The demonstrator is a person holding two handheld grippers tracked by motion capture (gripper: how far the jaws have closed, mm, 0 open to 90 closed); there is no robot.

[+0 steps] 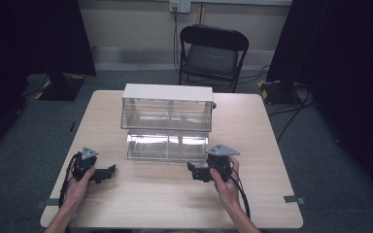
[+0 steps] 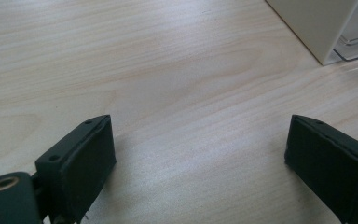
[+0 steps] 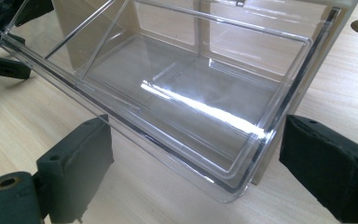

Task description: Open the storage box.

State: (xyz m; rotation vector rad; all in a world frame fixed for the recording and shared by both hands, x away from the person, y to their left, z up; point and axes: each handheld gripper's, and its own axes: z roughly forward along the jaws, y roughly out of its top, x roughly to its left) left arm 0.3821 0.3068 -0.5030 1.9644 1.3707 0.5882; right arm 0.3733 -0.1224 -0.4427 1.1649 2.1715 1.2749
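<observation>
Drawer (image 1: pixel 167 147) sits pulled out of the clear box (image 1: pixel 167 108) mid-table (image 1: pixel 252 194), so it's easy to reach. Right tool (image 1: pixel 200 173) is spread wide just off its corner, left tool (image 1: pixel 103 173) also spread, parked over bare wood.

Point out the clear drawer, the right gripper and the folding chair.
clear drawer (image 3: pixel 177 88), right gripper view, its floor.
right gripper (image 1: pixel 192 171), high view, between its jaw tips.
folding chair (image 1: pixel 210 59), high view, its seat.
</observation>
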